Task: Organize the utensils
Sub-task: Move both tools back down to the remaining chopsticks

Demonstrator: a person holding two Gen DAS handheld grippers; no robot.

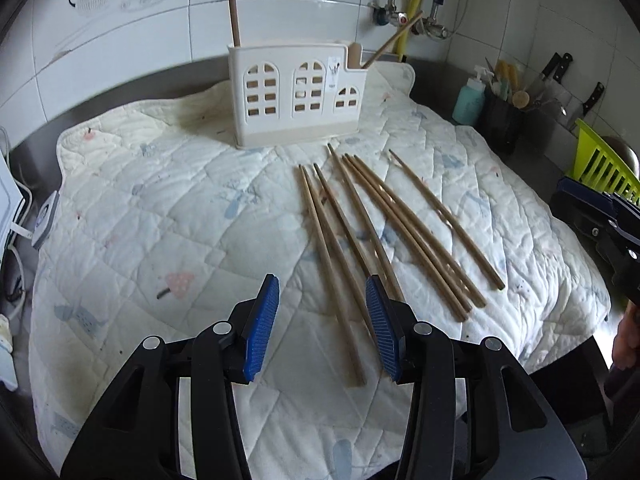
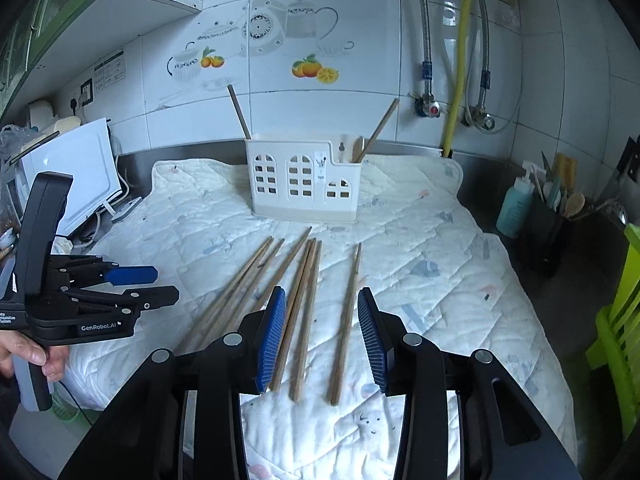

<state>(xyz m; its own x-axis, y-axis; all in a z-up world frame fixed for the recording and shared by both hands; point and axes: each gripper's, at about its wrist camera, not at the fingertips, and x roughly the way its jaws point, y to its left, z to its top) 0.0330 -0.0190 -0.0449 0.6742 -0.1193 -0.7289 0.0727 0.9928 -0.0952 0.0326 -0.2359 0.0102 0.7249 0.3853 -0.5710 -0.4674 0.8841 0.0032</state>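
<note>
Both sets of jaws stand apart and grip nothing. The left gripper and right gripper hover over the near ends of eight loose chopsticks lying fanned on a quilted mat on the bench. Behind them stands one white utensil holder, two more chopsticks upright inside.

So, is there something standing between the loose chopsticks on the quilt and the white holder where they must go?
Nothing visible does. The chopsticks lie on bare quilted cloth, and only open cloth separates them from the white holder behind. Both grippers are open and hold nothing.
</note>
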